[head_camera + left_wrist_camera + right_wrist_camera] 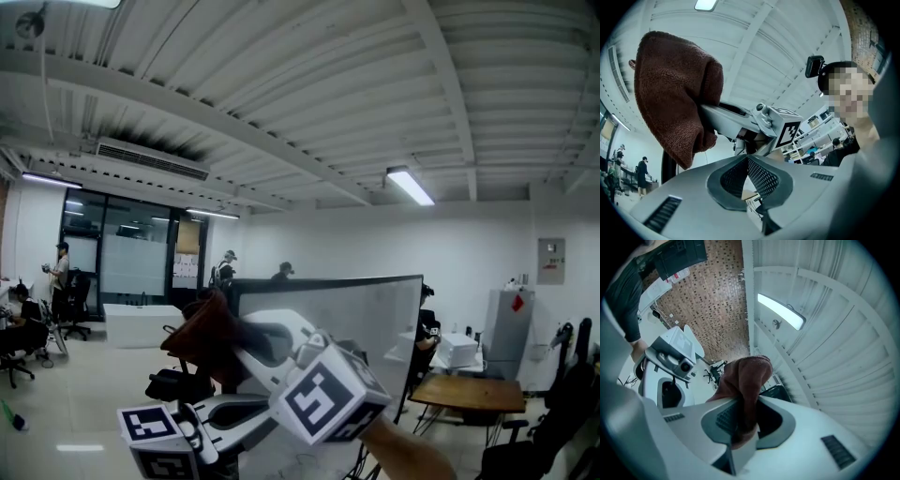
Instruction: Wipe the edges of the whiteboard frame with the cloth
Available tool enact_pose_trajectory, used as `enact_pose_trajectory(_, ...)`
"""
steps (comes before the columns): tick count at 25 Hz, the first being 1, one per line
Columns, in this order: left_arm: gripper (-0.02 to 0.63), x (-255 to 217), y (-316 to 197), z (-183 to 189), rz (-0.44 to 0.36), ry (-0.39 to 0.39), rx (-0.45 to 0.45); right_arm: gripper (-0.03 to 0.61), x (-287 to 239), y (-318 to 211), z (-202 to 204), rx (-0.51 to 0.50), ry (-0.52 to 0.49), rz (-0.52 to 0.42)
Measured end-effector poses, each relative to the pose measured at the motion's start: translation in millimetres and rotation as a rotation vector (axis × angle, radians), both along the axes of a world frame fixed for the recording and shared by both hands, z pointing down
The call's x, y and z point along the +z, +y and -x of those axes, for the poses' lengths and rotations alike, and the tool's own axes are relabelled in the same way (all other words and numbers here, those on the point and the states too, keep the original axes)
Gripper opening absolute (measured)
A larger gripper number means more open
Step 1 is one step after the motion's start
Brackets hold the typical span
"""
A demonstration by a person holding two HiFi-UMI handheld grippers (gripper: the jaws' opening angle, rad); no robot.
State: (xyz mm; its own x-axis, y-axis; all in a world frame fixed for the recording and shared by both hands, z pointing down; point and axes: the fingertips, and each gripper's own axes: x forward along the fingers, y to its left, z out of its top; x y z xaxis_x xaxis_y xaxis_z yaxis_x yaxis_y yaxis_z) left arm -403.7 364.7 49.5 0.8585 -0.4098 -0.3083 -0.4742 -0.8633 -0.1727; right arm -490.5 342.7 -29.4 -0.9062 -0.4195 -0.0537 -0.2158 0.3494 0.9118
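White left claw, white right claw, square-marker cubes, dark meshed pads

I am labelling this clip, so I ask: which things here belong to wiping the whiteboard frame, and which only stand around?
For the job: brown cloth, right gripper (fingers shut on the cloth), whiteboard with its dark frame.
Standing around: left gripper (nothing between its fingers), wooden table, office chair, ceiling lamp.

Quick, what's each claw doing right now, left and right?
Left claw: closed, holding nothing.
Right claw: closed on the brown cloth.
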Motion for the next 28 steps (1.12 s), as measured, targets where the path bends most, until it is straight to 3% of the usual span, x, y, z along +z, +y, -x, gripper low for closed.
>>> enact_pose_trajectory(10,-0.011,-23.0,-0.8,0.1,0.013,0.002,0.009,0.077,-31.9,-0.8,-3.7,-0.012,-0.042,0.020)
enact_pose_trajectory(17,-0.011,-37.1,-13.1,-8.9,-0.006,-0.002,-0.042,0.077,-56.8,0.1,-9.5,-0.109,-0.035,0.039)
enact_pose_trajectory(28,-0.011,-53.0,-32.9,-38.9,-0.057,-0.037,-0.143,0.077,-89.5,-30.2,-16.1,-0.308,0.017,0.380)
